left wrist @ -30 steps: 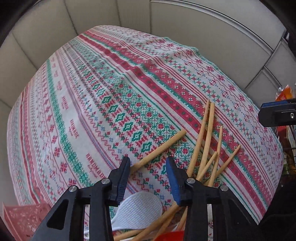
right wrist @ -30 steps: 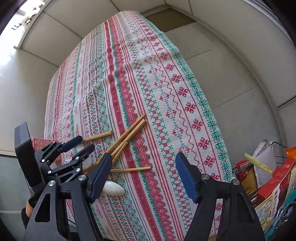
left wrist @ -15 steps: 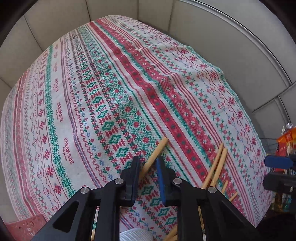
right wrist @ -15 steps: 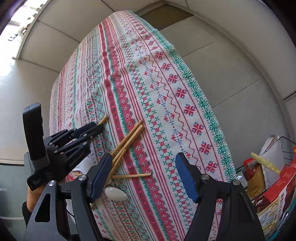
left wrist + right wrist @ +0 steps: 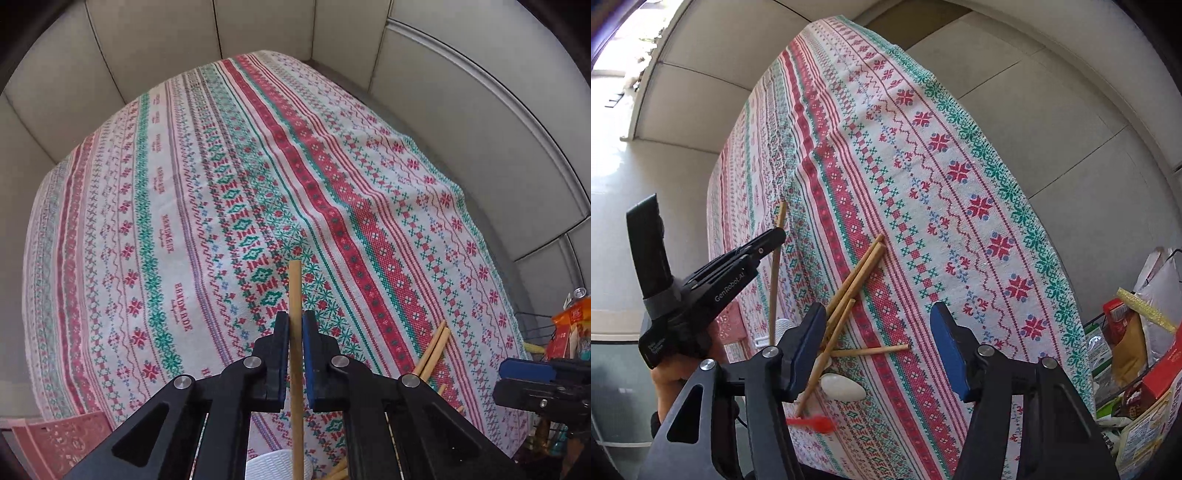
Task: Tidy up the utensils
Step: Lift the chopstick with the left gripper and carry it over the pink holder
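My left gripper (image 5: 295,332) is shut on a long wooden utensil handle (image 5: 295,295), which sticks out past the fingertips, lifted above the patterned tablecloth (image 5: 221,184). In the right wrist view the left gripper (image 5: 775,236) holds that handle (image 5: 774,277) steeply tilted. Several wooden chopsticks (image 5: 857,273) lie crossed on the cloth, with a white spoon (image 5: 842,386) and a small red utensil (image 5: 812,422) near them. My right gripper (image 5: 877,350) is open and empty above the chopsticks. A white slotted utensil head (image 5: 273,465) shows at the bottom edge.
A red perforated basket (image 5: 55,443) sits at the table's near left corner. A wire rack with food packages (image 5: 1137,350) stands right of the table. Tiled floor surrounds the table.
My left gripper closed on the wooden handle and lifted it off the cloth, swinging it more upright. My right gripper stayed open and drifted closer over the chopsticks.
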